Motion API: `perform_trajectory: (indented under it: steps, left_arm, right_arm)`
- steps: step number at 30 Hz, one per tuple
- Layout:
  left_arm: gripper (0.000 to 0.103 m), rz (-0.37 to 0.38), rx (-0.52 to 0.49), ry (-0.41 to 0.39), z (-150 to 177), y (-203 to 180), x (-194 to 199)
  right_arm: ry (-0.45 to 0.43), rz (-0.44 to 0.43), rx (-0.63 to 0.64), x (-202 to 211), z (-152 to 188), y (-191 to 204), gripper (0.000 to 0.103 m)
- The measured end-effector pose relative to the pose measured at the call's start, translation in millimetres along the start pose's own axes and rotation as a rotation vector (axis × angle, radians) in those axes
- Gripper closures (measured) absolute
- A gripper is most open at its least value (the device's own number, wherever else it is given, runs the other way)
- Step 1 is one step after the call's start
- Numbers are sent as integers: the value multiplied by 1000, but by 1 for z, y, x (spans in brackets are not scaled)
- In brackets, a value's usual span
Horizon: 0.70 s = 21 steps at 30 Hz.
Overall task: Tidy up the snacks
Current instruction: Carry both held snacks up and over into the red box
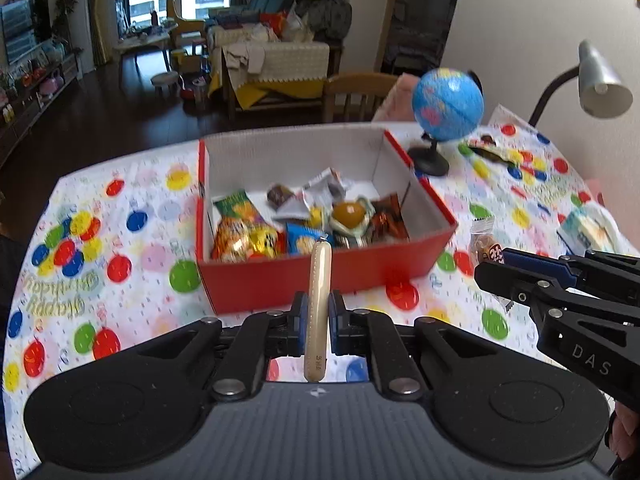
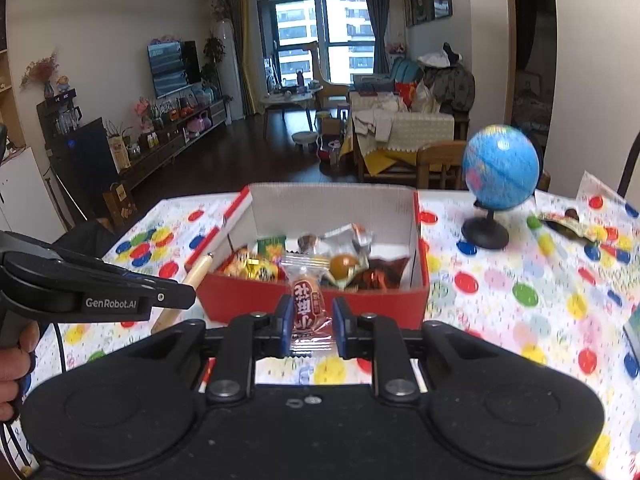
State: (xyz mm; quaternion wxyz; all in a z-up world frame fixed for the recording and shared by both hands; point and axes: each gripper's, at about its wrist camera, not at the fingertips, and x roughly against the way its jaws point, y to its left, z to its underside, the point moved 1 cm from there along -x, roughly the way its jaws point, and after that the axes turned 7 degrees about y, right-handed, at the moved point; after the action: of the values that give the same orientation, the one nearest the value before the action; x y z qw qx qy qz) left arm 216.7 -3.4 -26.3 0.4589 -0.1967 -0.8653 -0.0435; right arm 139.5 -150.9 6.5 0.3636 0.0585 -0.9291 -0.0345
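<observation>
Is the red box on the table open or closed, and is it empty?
Open and not empty: the red box has no lid on top, and several snack packets lie on its white floor.

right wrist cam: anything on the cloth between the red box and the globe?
No. Between the red cardboard box and the blue globe on its black stand, only bare dotted tablecloth shows in the right wrist view.

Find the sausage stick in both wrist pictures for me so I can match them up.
Left wrist view: the sausage stick stands at bottom centre, clamped in the left gripper, its tip before the red box.
Right wrist view: it shows at the left, slanting past the left gripper's tip, beside the box's left front corner.
Shared landmark: the blue globe, right of the box in both.
</observation>
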Motion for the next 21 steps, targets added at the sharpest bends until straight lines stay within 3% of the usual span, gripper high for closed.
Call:
perform_trajectory:
  steps: [10,21]
  left_arm:
    - [93,-54,-1,-36,-35,6,-2]
    - [93,-110,20,-16,-74,25,-41]
  right_arm:
    - [-21,30,24,-20,-39,-3,84]
    - [12,59,61,-65,-63,-13,84]
